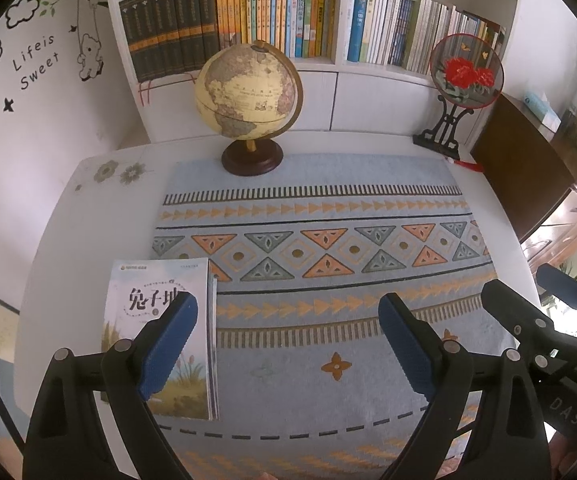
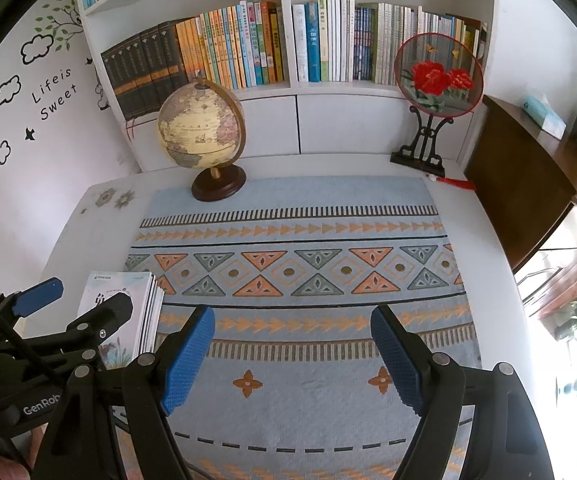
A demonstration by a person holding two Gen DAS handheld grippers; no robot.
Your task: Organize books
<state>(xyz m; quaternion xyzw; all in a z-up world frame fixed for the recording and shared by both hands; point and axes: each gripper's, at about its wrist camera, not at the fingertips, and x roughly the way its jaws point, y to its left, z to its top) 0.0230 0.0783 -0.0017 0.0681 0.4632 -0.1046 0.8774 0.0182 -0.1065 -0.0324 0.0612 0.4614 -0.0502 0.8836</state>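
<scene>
Left wrist view, item 1: left gripper point(image 1: 288, 344), jaws released, spread wide, nothing between them; hangs over the mat, angled down. Its left pad overlaps the books in the picture only; no contact visible.

Item 2: right gripper point(image 2: 292, 356), jaws likewise released and empty, over mat centre. Qty grippers: 2, side by side, probably poised ahead of a pick.

Item 3: stack of books point(image 1: 160, 336), lying flat at the near-left corner of the mat point(image 1: 328, 240), partly off its edge onto the white surface point(image 1: 88, 208). Top cover pale w/ reeds and black lettering. Right wrist view shows page edges of several thin vols; exact count unclear, approx. 4–5. Squared up, spines aligned, so likely the sorted pile or the pile awaiting shelving; can't tell which.

Item 4: globe point(image 1: 248, 96), qty 1, upright on wood base at mat's far edge; decor.

Item 5: round fan point(image 1: 466, 72) w/ red flowers, qty 1, on black stand, far right; decor.

Item 6: bookshelf point(image 1: 340, 68) behind surface, 2 visible bays on the main row, packed w/ upright vols; likely destination.
</scene>
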